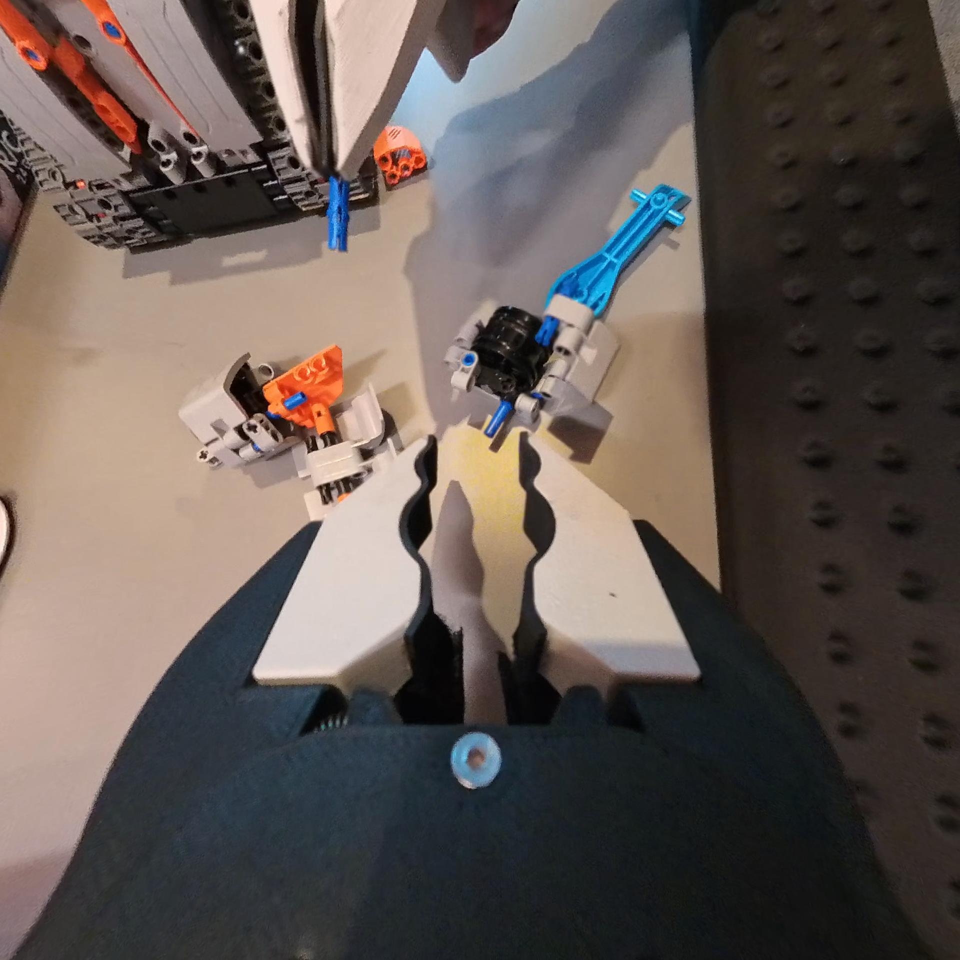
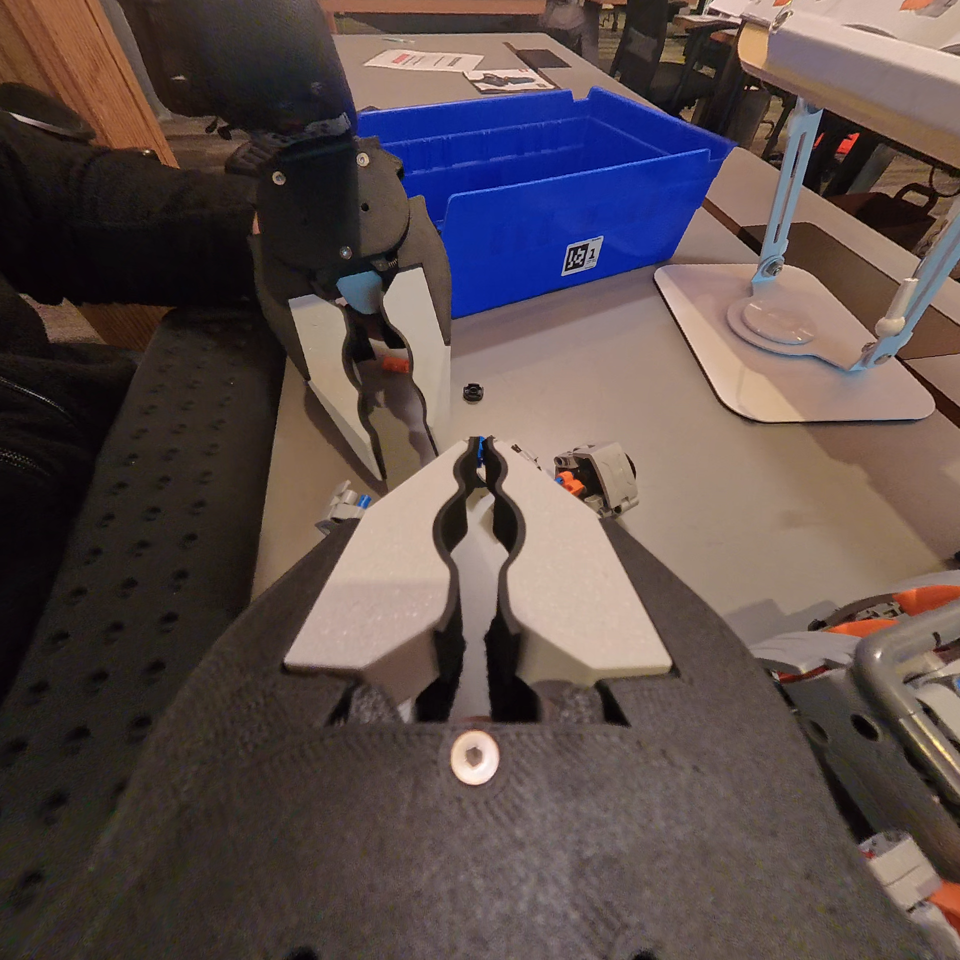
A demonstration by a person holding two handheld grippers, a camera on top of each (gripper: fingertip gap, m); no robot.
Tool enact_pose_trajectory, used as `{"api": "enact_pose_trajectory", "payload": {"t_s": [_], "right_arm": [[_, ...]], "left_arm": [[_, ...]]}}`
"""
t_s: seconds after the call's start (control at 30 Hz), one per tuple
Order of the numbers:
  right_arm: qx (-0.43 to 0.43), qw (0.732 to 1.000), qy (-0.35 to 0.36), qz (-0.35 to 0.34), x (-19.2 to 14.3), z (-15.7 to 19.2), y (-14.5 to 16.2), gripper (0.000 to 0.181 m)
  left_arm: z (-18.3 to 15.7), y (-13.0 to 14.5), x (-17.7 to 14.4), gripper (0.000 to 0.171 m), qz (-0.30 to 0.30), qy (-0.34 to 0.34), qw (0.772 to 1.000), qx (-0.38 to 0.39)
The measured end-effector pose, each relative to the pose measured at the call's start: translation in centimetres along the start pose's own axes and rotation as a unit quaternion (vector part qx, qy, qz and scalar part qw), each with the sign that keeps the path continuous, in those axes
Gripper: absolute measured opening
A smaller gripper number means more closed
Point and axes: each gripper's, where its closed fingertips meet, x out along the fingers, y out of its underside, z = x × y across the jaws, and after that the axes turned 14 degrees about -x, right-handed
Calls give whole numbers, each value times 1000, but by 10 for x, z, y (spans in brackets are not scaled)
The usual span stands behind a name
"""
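My left gripper (image 1: 476, 447) is open and empty over the beige table (image 1: 104, 519). Just ahead of its fingertips (image 1: 524, 447) lies a grey and black brick assembly (image 1: 519, 358) with a light-blue lever (image 1: 618, 249). A grey and orange assembly (image 1: 291, 410) lies to its left. My right gripper (image 2: 483, 447) is shut on a small blue pin (image 2: 480, 453). In the left wrist view the right gripper (image 1: 327, 171) comes down from the top with the pin (image 1: 337, 213) sticking out below its tips. The open left gripper (image 2: 405, 462) stands just beyond it in the right wrist view.
A large grey, orange and black brick model (image 1: 156, 130) stands at the table's far side, an orange round piece (image 1: 400, 153) beside it. A blue bin (image 2: 545, 182), a white lamp base (image 2: 779, 337), a small black round part (image 2: 472, 392) and a black perforated mat (image 2: 156, 467) are nearby. Spacing between my two grippers at the tips: around 9 cm.
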Motion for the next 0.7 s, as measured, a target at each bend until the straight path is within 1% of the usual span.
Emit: {"api": "enact_pose_trajectory", "payload": {"t_s": [0.13,0.2,0.27,0.37,0.43,0.53,0.63,0.7], "right_arm": [[2,1000,-1,2,-1,0,1,0],[0,1000,-5,9,-1,2,4,0],[-1,1000,-10,19,-3,4,10,0],[6,999,-16,29,-7,6,19,0],[10,999,-19,33,-10,7,24,0],[11,999,-24,36,-13,9,27,0],[9,999,-26,39,-14,11,28,0],[9,999,-25,40,-15,10,28,0]], "left_arm": [[0,-8,9,27,8,12,1000,4],[-2,-14,13,24,9,31,999,6],[-1,-15,17,21,21,43,999,6],[-5,-13,23,19,46,77,996,-7],[-6,-15,25,11,42,95,994,-16],[-7,-18,27,8,39,116,992,-28],[-1,-20,27,13,42,107,993,-23],[1,-22,26,26,47,103,993,-15]]}}
